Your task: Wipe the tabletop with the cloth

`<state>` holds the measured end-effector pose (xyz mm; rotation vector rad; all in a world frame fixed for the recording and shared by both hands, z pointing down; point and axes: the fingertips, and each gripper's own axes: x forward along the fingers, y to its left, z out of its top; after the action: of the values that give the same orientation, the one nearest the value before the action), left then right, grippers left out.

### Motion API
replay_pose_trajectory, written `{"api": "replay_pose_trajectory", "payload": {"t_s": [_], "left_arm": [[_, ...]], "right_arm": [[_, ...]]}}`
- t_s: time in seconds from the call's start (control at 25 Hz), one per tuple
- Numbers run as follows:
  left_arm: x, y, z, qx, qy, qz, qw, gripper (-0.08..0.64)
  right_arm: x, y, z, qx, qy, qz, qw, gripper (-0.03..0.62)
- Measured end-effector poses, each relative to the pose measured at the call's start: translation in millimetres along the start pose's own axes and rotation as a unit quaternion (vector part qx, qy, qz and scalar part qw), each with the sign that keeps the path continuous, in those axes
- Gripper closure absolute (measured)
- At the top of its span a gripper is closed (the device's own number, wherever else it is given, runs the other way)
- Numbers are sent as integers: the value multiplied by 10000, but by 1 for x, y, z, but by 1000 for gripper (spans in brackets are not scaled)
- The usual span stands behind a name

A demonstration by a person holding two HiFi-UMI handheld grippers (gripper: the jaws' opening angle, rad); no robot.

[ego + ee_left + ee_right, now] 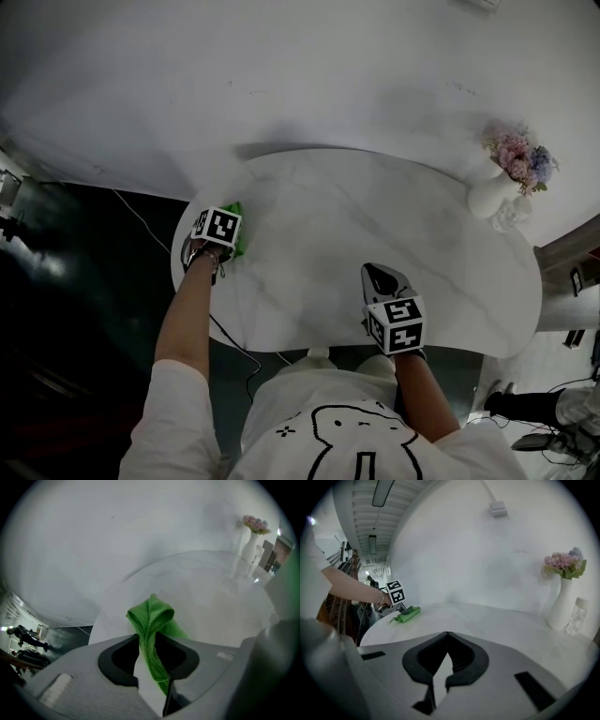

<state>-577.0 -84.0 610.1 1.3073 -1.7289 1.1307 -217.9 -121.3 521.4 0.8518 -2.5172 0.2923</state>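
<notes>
While the wipe looks only just begun, the head view shows the left gripper (227,236) at the left edge of the round white tabletop (375,216), with the green cloth (241,247) bunched under it and lying on the surface. The right gripper (384,279) sits at the lower centre of the frame, over the near edge and well apart from the cloth. A white vase of flowers (489,192) stands at the upper right, near the far rim.

Seen along the left gripper's own jaws, they are clamped on a folded ridge of the cloth, which rises in a loop between them at the frame's centre. That grip cannot be read from the head view. Most of the marble top stretches ahead and to the right, unwiped as far as I can judge.

Only the right gripper view shows that the right jaws are closed tip to tip with nothing between them. It also shows the cloth flat on the table at the left of the frame, and a small clear bottle (577,616) just beside the vase.

Next, I judge, the left gripper must press down and sweep rightward, stopping short of the vase.
</notes>
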Motion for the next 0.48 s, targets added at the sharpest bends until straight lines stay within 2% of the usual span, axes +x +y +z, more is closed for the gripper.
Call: {"api": "replay_pose_trajectory", "payload": {"t_s": [0.48], "left_arm": [[2,28,-13,-115,134,260,9995,440]], "right_arm": [[3,-4,0,24,21,-30,10000,594]]}}
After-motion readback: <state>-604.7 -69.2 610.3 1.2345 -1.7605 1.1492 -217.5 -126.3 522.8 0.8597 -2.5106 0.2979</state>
